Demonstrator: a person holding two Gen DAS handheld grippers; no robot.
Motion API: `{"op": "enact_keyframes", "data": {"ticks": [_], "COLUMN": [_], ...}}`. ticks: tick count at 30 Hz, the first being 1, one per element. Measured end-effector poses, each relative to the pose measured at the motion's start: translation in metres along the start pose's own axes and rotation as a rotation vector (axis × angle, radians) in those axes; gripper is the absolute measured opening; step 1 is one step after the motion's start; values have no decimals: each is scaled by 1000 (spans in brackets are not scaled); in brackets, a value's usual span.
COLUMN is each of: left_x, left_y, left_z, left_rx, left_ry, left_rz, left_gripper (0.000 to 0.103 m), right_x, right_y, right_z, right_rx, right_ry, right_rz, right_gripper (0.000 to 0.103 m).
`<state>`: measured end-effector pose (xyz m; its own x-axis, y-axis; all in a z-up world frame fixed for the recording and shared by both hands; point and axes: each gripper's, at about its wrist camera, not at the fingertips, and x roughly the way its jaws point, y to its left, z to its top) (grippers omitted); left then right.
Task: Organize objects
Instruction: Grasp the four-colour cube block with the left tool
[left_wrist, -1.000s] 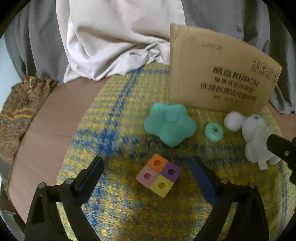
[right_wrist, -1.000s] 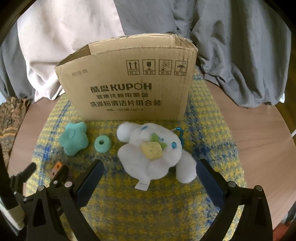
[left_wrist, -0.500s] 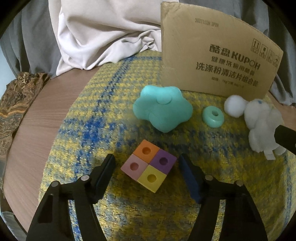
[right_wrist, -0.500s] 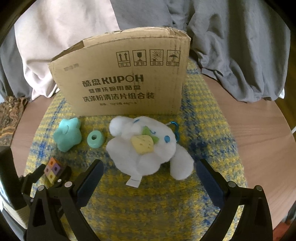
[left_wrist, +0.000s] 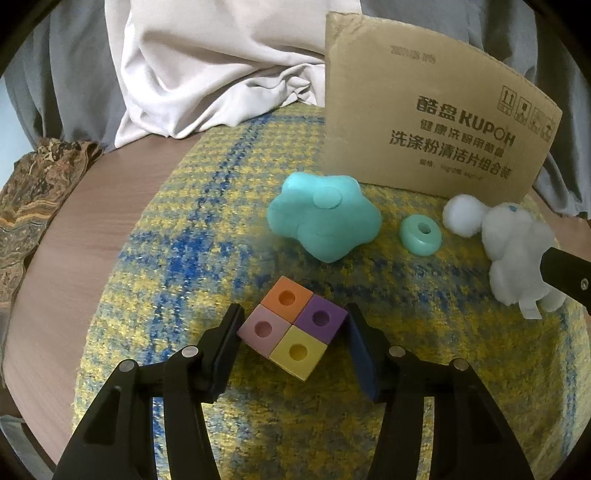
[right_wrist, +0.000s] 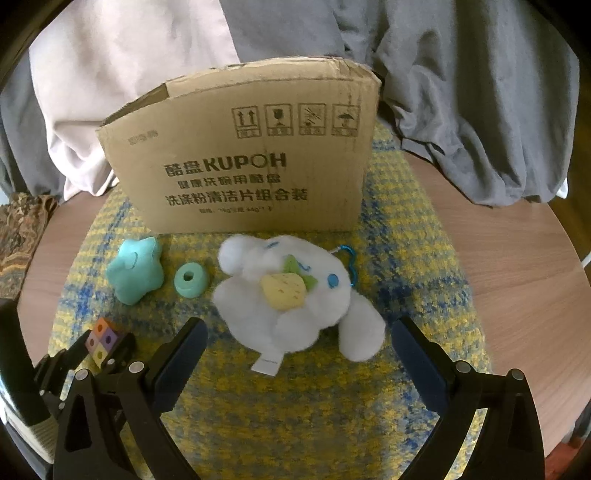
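We saw the left wrist view looking low and close over the four-coloured block cube; the right wrist view faced the brown cardboard box from farther back. Both shared the yellow-blue woven mat.

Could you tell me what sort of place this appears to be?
Probably a home room: a round wooden table under a yellow-and-blue woven mat, draped grey and white cloths behind, a white plush toy.

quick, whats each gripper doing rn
left gripper: closed on the four-colour block, fingers at its sides
right gripper: open, holding nothing, white plush toy ahead of it
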<state>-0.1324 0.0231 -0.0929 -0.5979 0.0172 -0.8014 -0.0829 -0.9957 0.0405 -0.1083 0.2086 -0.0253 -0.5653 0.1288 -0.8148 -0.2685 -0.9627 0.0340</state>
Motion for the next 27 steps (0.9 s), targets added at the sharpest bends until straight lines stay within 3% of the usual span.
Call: {"op": "enact_keyframes", "data": {"ticks": [17,19,21,27], "left_x": [-19,-18,-18,-16], "left_y": [62,69,74,79], "left_z": [5,5,5,7], "left_rx": [-87,-100,-112,-122], "left_ry": [-44,-45,-47,-51], "left_rz": [90,95,93,88], "left_gripper": [54,54,54,54], "right_x": [15,17,20,27], "right_y": [77,85,91,98], "right_z": [17,19,20,21], "right_rx": [-112,-126,-136,-154], "right_ry": [-22,-28,-20,-13], "right_rz": [47,42,39,39], "right_gripper": [100,96,81,76]}}
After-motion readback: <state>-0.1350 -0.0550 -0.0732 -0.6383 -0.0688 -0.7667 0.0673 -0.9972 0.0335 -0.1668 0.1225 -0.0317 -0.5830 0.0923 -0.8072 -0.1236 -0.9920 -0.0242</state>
